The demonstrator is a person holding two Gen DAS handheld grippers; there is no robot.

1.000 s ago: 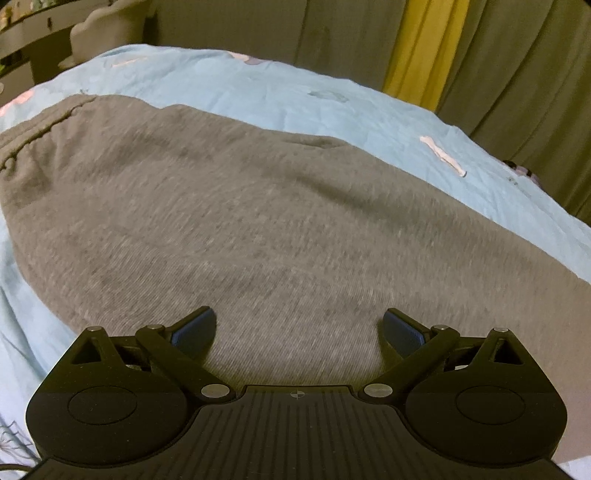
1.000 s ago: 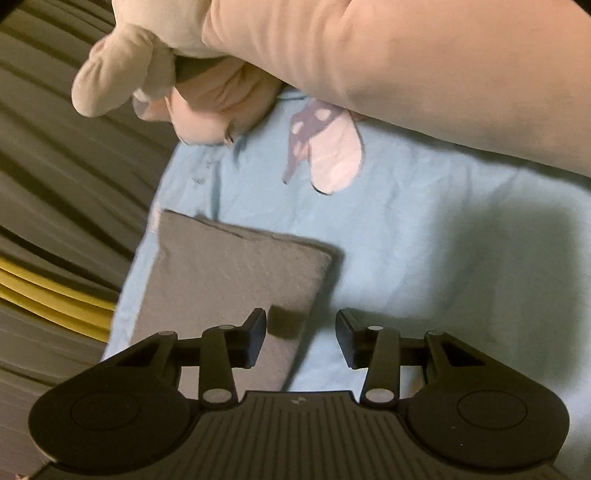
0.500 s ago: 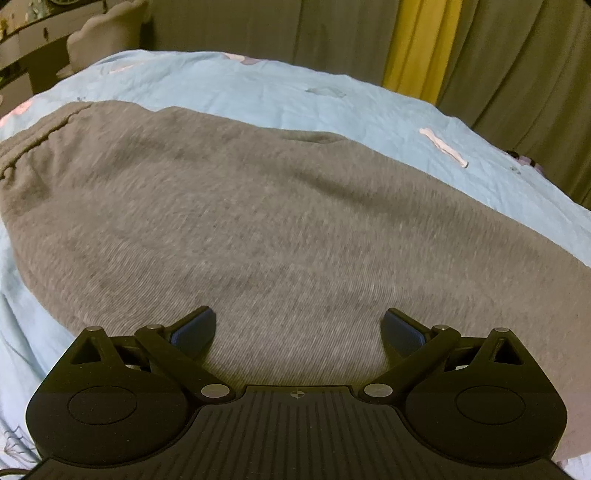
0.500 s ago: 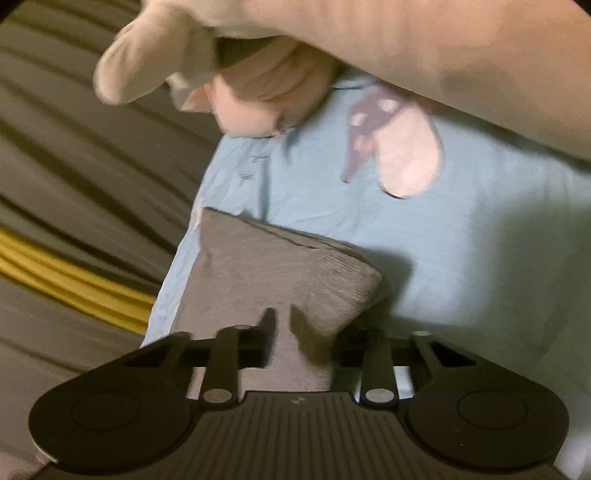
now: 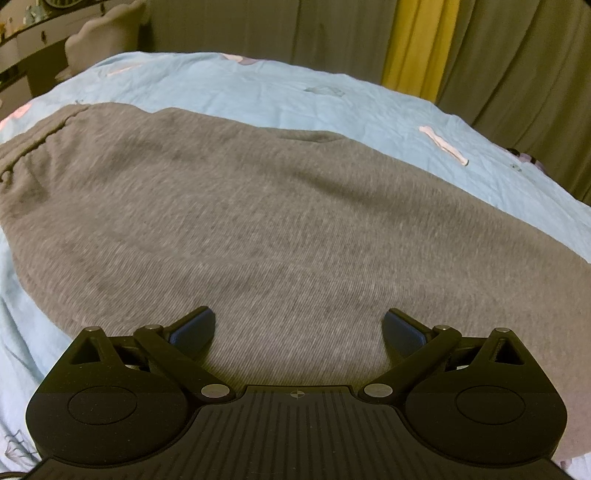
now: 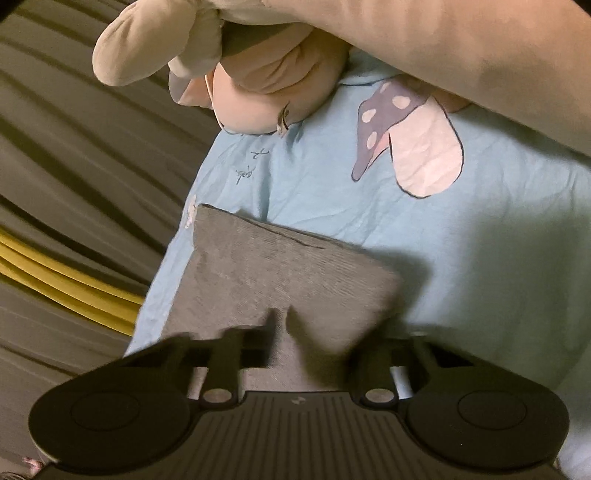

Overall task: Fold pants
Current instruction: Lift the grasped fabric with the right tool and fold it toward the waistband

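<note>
Grey pants (image 5: pixel 258 221) lie spread flat on a light blue bedsheet (image 5: pixel 258 88), waistband at the far left. My left gripper (image 5: pixel 299 328) is open and empty, low over the middle of the pants. In the right wrist view, my right gripper (image 6: pixel 282 328) is shut on the cuff end of the pant leg (image 6: pixel 266 266) and lifts it off the sheet. The fabric covers the right finger.
A pale plush toy (image 6: pixel 266 92) and a long beige pillow (image 6: pixel 461 48) lie at the head of the bed. Olive curtains (image 5: pixel 517 55) with a yellow strip (image 5: pixel 417 40) hang behind the bed. A chair (image 5: pixel 103 33) stands far left.
My right gripper has closed on the pant leg end and raised it. My left gripper has stayed open and drifted slightly over the pants.
</note>
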